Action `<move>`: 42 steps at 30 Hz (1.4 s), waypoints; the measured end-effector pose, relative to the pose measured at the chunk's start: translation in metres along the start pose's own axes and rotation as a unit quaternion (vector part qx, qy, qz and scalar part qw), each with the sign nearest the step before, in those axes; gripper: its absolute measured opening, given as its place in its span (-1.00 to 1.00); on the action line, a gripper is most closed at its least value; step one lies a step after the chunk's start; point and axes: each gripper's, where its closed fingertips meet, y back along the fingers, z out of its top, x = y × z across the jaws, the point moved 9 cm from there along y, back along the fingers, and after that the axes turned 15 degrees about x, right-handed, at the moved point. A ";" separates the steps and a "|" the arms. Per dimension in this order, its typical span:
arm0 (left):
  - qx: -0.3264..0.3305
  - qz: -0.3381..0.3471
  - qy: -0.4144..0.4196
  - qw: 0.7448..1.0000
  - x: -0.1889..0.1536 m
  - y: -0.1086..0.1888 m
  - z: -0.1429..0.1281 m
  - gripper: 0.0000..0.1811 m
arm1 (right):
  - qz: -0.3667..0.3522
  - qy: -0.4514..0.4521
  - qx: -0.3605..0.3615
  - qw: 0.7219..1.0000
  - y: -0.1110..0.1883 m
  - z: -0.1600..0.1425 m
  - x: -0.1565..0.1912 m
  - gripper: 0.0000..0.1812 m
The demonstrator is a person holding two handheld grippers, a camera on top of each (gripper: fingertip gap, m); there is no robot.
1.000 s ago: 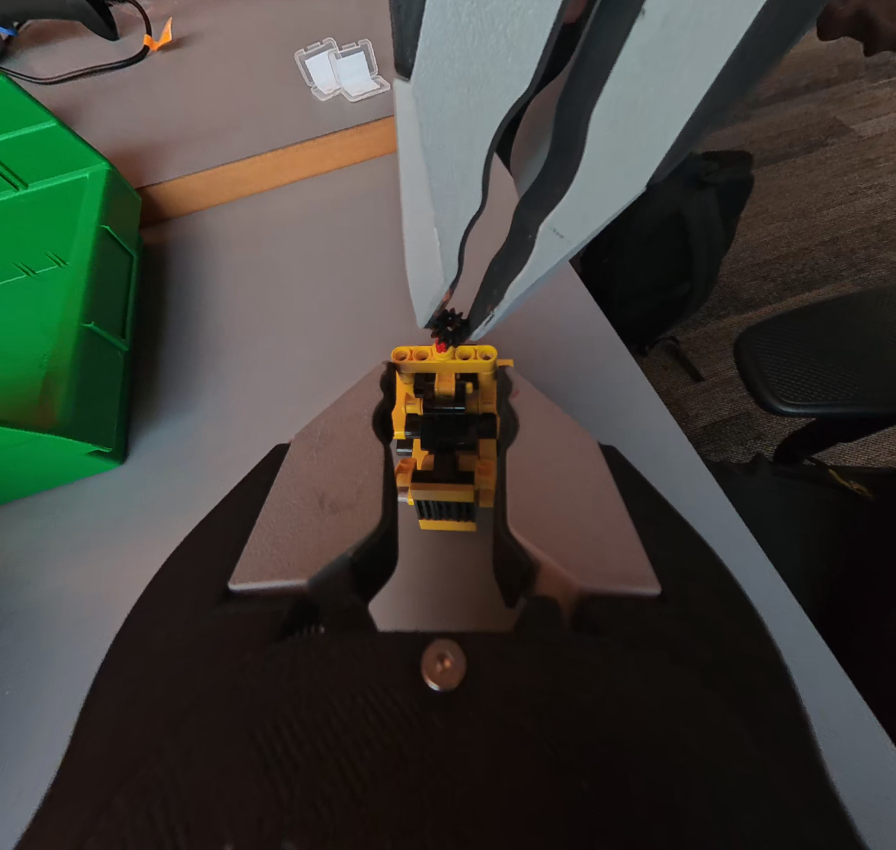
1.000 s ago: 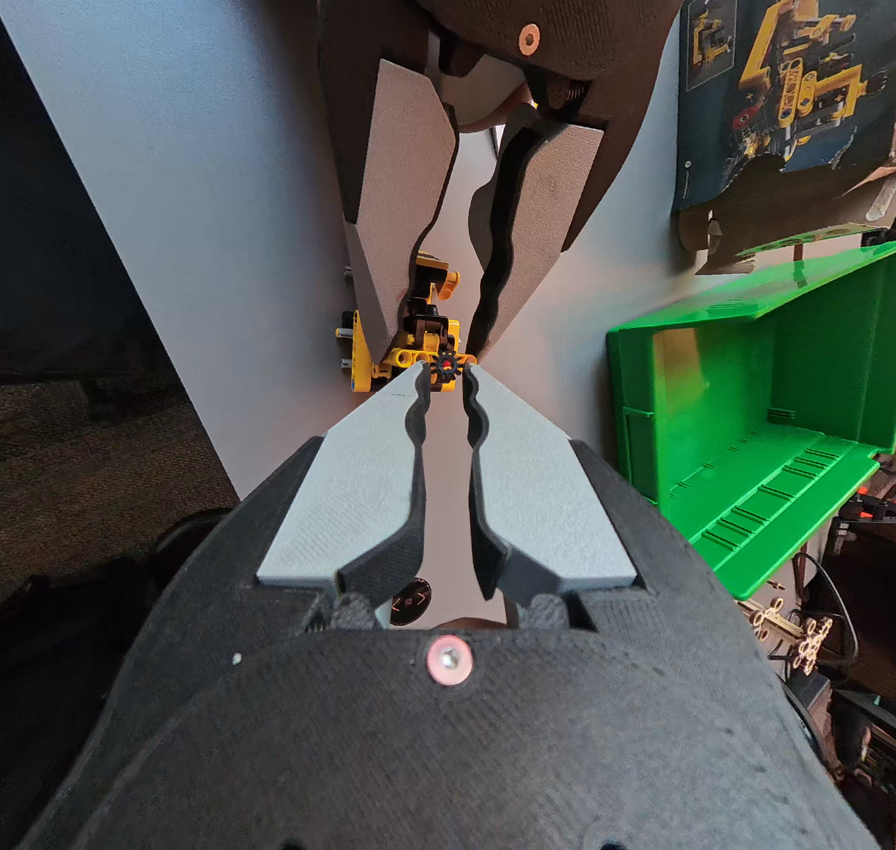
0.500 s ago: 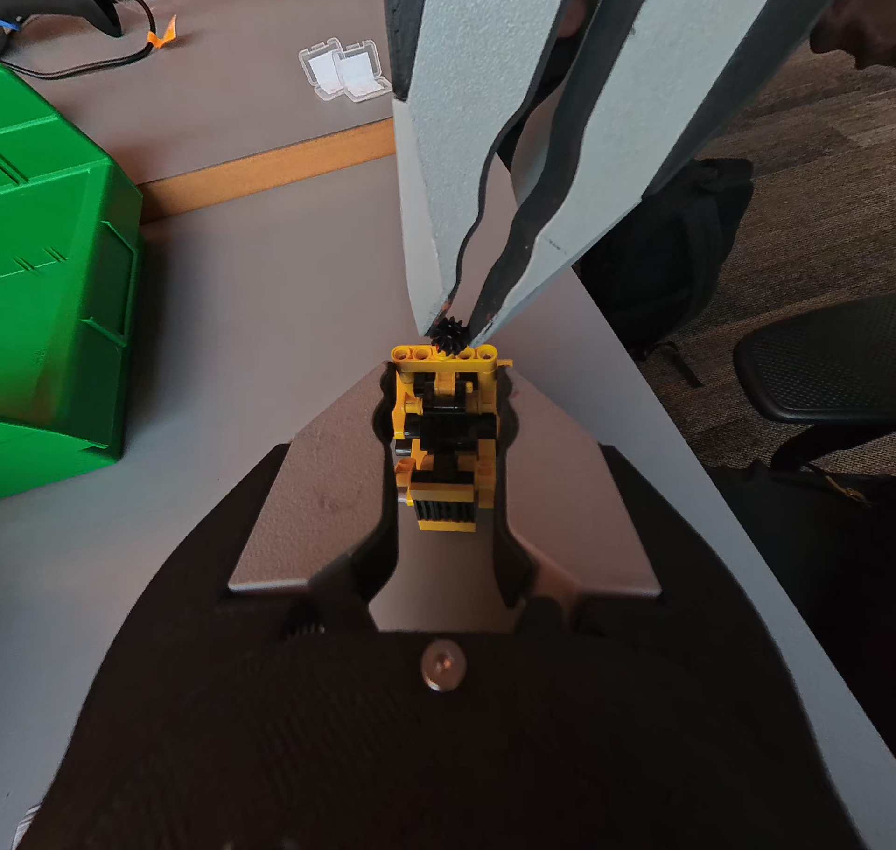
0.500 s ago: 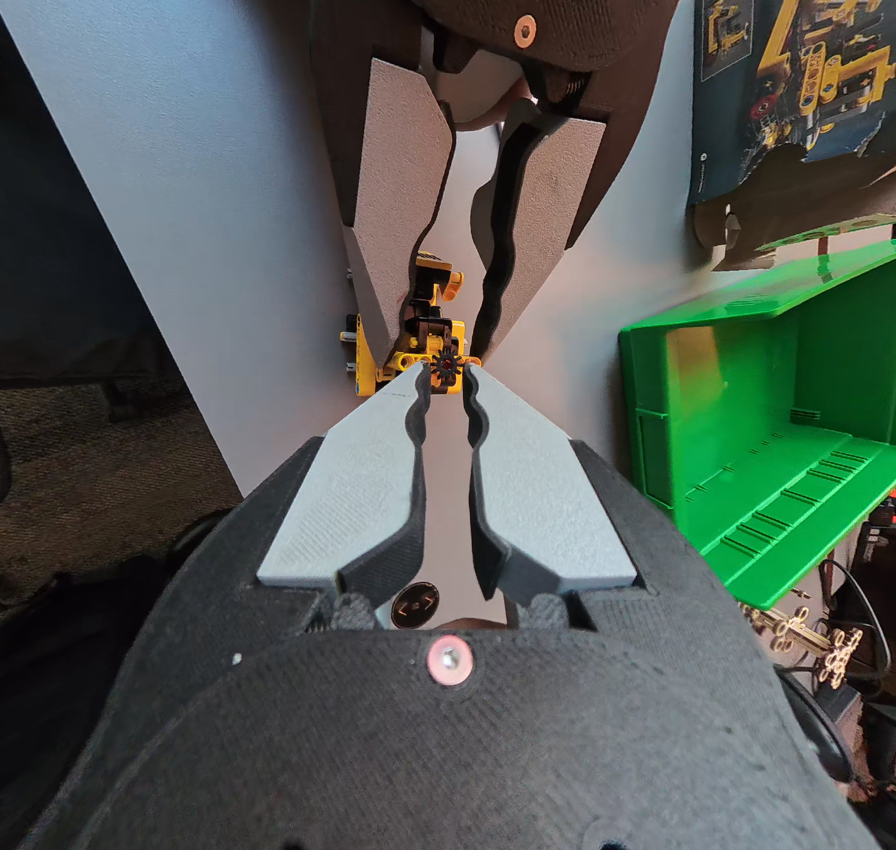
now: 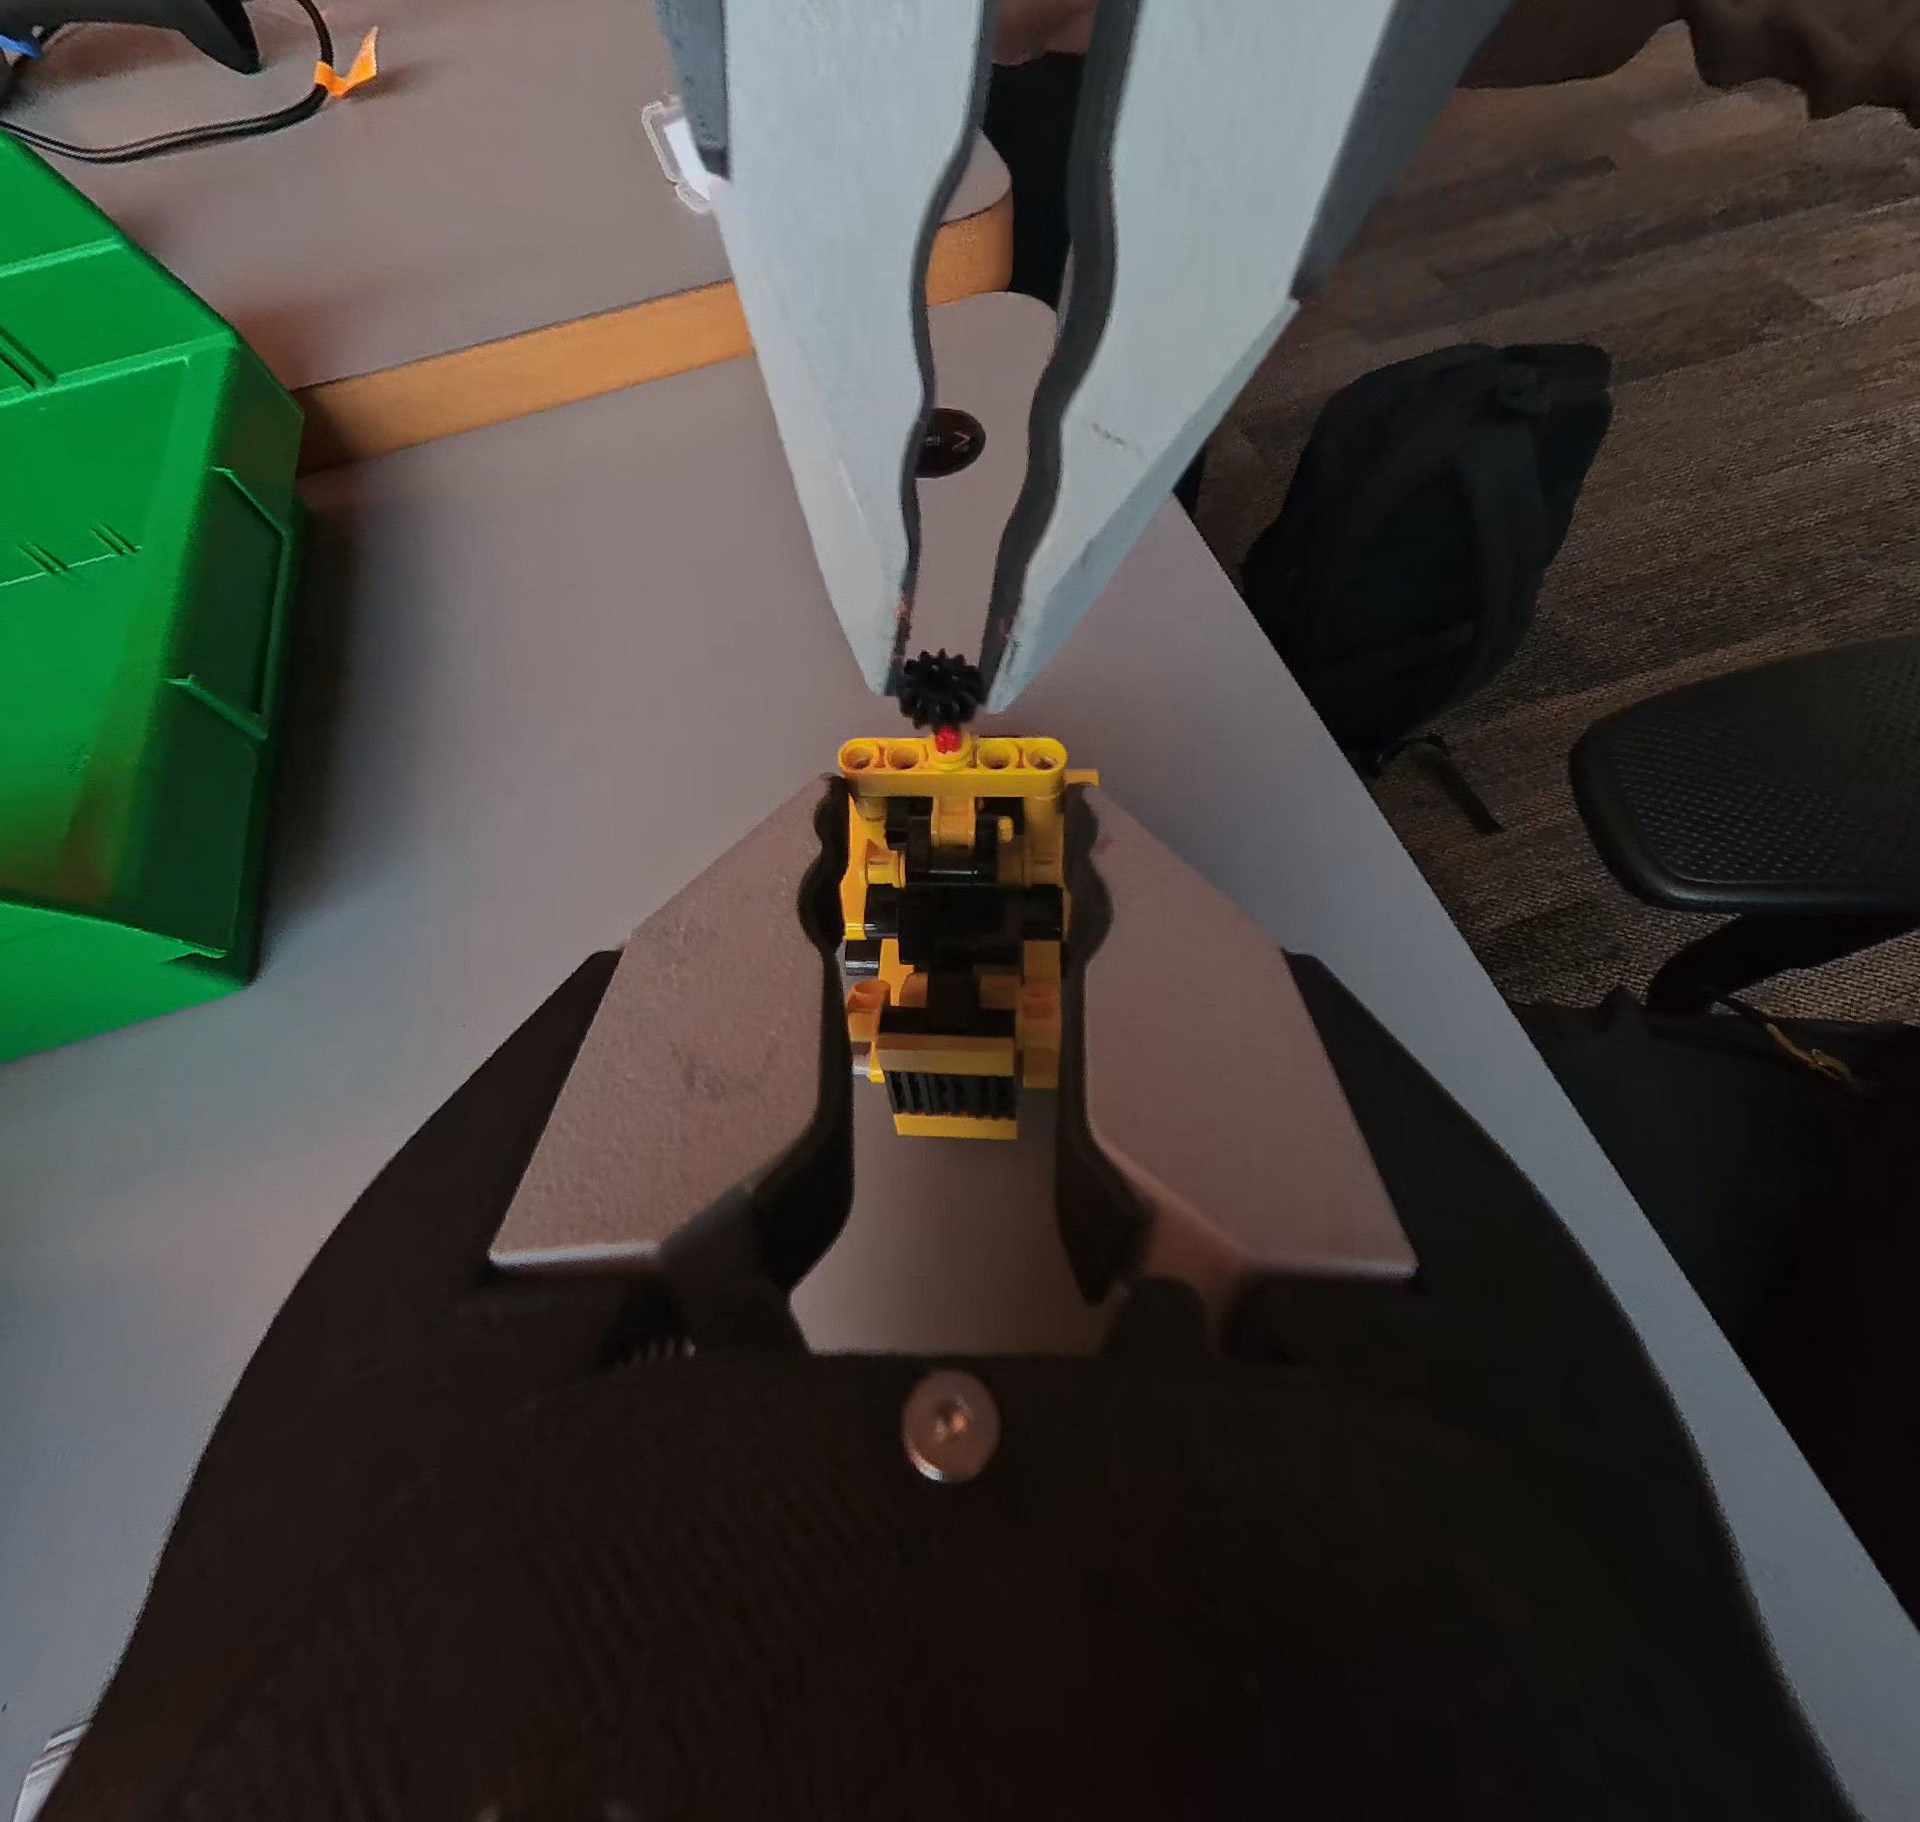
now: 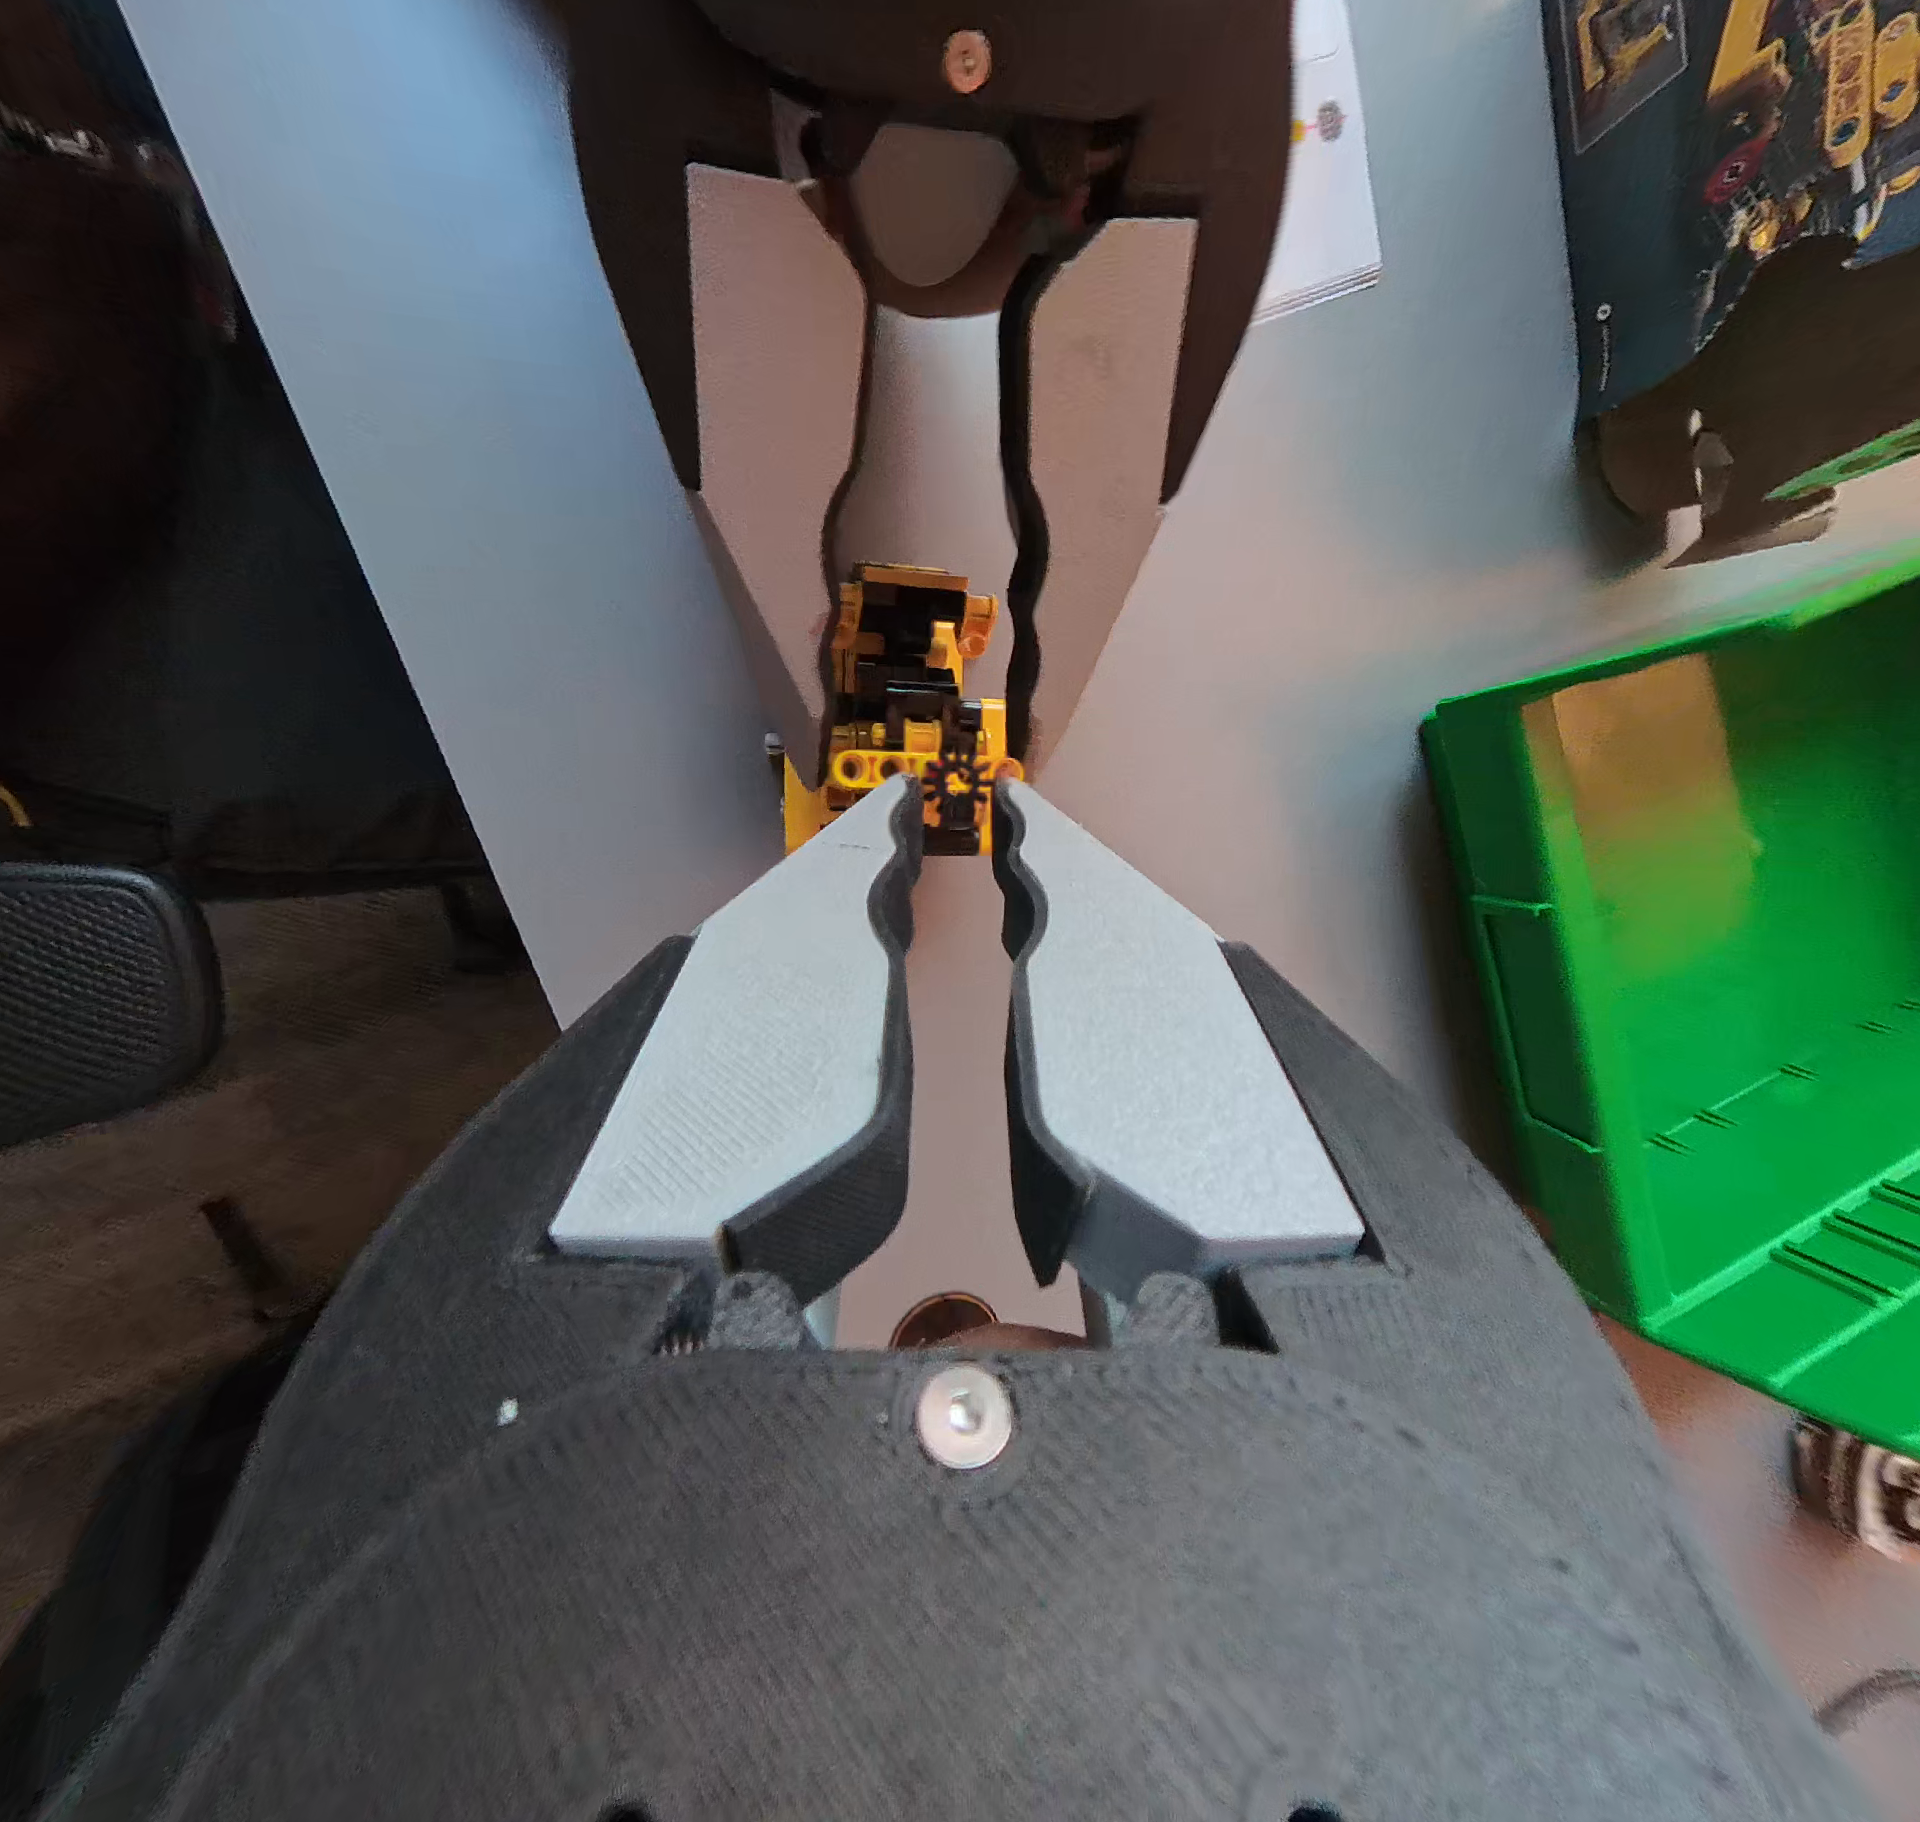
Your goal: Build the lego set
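Between the tips of the right gripper (image 6: pixel 956 806) sits a small black gear (image 5: pixel 940 686), pinched by its toothed rim and held just above a red axle end (image 5: pixel 945 739) that pokes from the middle hole of a yellow beam (image 5: pixel 951 759). That beam crowns the yellow-and-black vehicle model (image 5: pixel 951 951), which the left gripper (image 5: pixel 951 806) clamps by its flanks over the grey table (image 5: pixel 540 681). Hard plastic and very light, the gear looks stiff but slick and apt to twist or pop free, so the rim hold seems right for pressing it squarely onto the axle; the model's clipped parts could separate under a harder squeeze. Off to the side stand a green bin (image 6: pixel 1683 941) and a dark set box (image 6: pixel 1714 141) printed with yellow machine pictures; its lettering, and marks on a white sheet (image 6: pixel 1335 162), are too small to read.
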 end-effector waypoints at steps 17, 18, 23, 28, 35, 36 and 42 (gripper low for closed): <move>0.000 0.020 0.010 1.000 -0.003 -0.004 0.000 -0.58 | 0.036 -0.086 0.028 0.995 -0.001 0.002 -0.001 -0.90; -0.001 0.024 0.012 1.000 -0.003 -0.004 0.000 -0.58 | 0.032 -0.084 0.032 0.995 0.000 0.003 0.001 -0.89; -0.012 0.039 0.020 0.999 -0.005 -0.006 0.000 -0.58 | 0.004 -0.082 0.054 0.995 0.001 0.008 0.005 -0.89; -0.021 0.066 0.019 0.997 -0.007 -0.008 -0.001 -0.57 | -0.017 -0.071 0.071 0.995 0.000 0.011 0.007 -0.89; -0.020 0.078 0.012 0.997 -0.009 -0.009 -0.001 -0.57 | -0.038 -0.043 0.083 0.995 -0.001 0.013 0.009 -0.89; -0.020 0.078 0.012 0.997 -0.009 -0.009 -0.001 -0.57 | -0.038 -0.038 0.083 0.995 -0.001 0.013 0.010 -0.89; -0.020 0.079 0.013 0.997 -0.008 -0.009 -0.001 -0.57 | -0.042 -0.021 0.076 0.996 0.000 0.009 0.010 -0.89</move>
